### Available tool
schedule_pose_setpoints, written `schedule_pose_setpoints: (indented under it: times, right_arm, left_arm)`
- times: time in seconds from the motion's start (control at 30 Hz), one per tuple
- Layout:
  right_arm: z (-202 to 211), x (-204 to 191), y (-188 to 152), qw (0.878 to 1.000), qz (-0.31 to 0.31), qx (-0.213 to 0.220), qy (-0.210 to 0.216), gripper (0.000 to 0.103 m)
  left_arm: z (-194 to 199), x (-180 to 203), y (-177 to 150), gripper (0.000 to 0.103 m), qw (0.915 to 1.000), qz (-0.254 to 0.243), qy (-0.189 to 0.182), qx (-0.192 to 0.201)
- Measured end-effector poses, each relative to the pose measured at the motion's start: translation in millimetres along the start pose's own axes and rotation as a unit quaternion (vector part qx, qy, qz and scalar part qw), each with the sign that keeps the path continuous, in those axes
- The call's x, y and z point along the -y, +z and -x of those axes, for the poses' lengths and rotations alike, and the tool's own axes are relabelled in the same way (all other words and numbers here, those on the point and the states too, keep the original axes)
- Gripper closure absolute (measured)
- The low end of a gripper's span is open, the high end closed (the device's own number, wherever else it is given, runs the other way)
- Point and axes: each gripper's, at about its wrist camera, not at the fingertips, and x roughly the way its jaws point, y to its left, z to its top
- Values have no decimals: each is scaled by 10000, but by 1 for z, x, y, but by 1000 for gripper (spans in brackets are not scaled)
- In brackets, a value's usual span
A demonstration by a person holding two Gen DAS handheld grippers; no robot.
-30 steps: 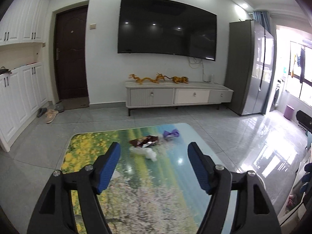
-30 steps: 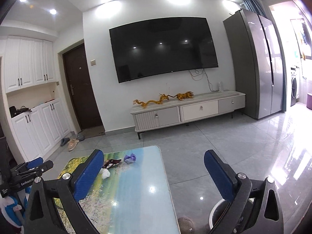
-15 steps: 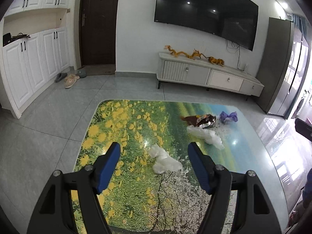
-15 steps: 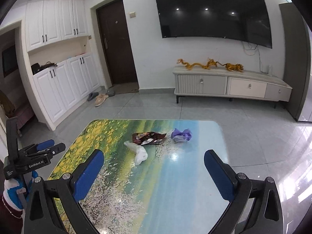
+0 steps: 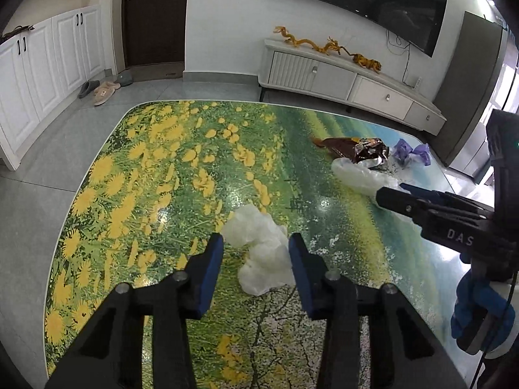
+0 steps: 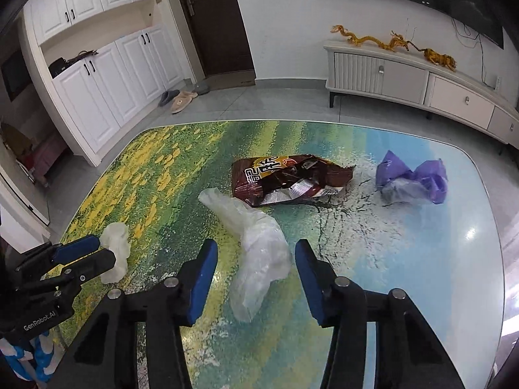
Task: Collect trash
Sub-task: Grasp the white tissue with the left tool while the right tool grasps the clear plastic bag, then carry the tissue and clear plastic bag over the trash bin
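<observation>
Both grippers hung low over the trash on the desk (image 6: pixel 421 291).

The left gripper (image 5: pixel 256 253) had just been closing, its jaws apart around a crumpled white plastic wad (image 5: pixel 259 253), the pads not yet pressing; the right gripper (image 6: pixel 256 259) had likewise been narrowing, its jaws straddling a clear plastic bag (image 6: pixel 259 249) without pinching it; beyond that bag lay a brown snack wrapper (image 6: pixel 285 178), nearly touching it; a purple wrapper (image 6: pixel 412 181) sat right of the snack wrapper, apart.
</observation>
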Motion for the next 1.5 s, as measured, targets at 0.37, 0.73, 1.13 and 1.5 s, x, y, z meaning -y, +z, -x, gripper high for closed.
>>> schedule_pose_setpoints:
  times: [0.37, 0.73, 1.13, 1.5]
  right_arm:
    - [23, -11, -13, 9999, 67, 63, 97, 75]
    - [135, -16, -54, 9969, -221, 735, 167, 75]
    - [245, -5, -109, 9890, -478, 1376, -241, 75]
    - [284, 6, -141, 9834, -766, 1602, -369, 75]
  left_arm:
    - [17, 11, -8, 95, 9998, -11, -179, 132]
    - [102, 36, -30, 95, 9961, -125, -461, 741]
    - [190, 96, -60, 95, 9865, -551, -67, 1542]
    - [234, 131, -80, 95, 9767, -871, 38, 1962]
